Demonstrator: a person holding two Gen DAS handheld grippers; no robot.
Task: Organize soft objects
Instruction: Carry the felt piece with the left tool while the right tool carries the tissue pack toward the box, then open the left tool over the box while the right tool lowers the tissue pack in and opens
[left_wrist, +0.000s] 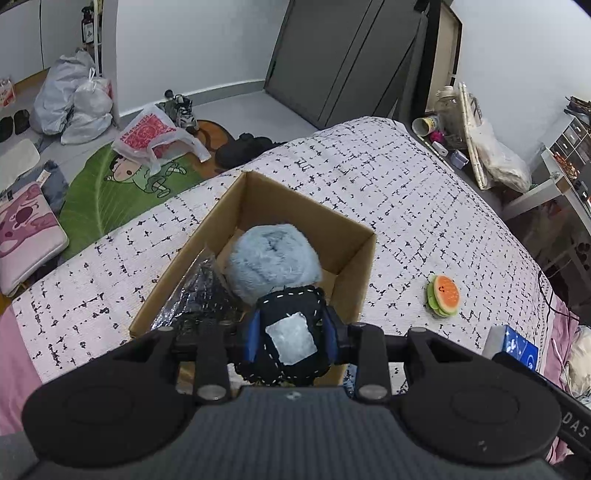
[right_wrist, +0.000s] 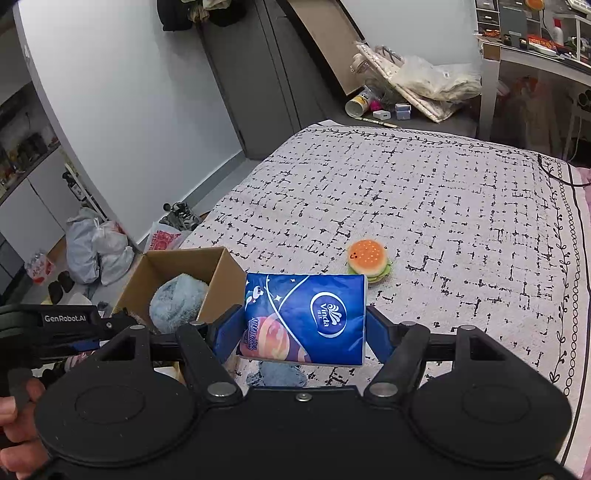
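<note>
Both jaws are pinching soft things. Left gripper (left_wrist: 291, 338) clamps a small black plush toy (left_wrist: 290, 332) with white stitching and a pale patch, squeezed between blue fingers (left_wrist: 252, 338) and hanging over the near edge of an open cardboard box (left_wrist: 354, 254). This position suggests the toy is about to be dropped inside. A fluffy light-blue plush ball (left_wrist: 271, 264) already sits in the box, with a crinkled dark plastic bag (left_wrist: 207, 291) beside it against the box's left wall.

Right gripper (right_wrist: 301, 332) grips a blue Vinda tissue pack (right_wrist: 306, 319) by its two short ends, held level to the right of the box and above the bed. The pack's soft sides give slightly under the grip, likely why it is taken across its width.

A burger-shaped plush (left_wrist: 443, 295) lies alone on the white, black-flecked bedspread (right_wrist: 424, 192), right of the box and well apart from it, not yet collected. The box rests on the bedspread near the bed's left edge, with floor clutter beyond it.
</note>
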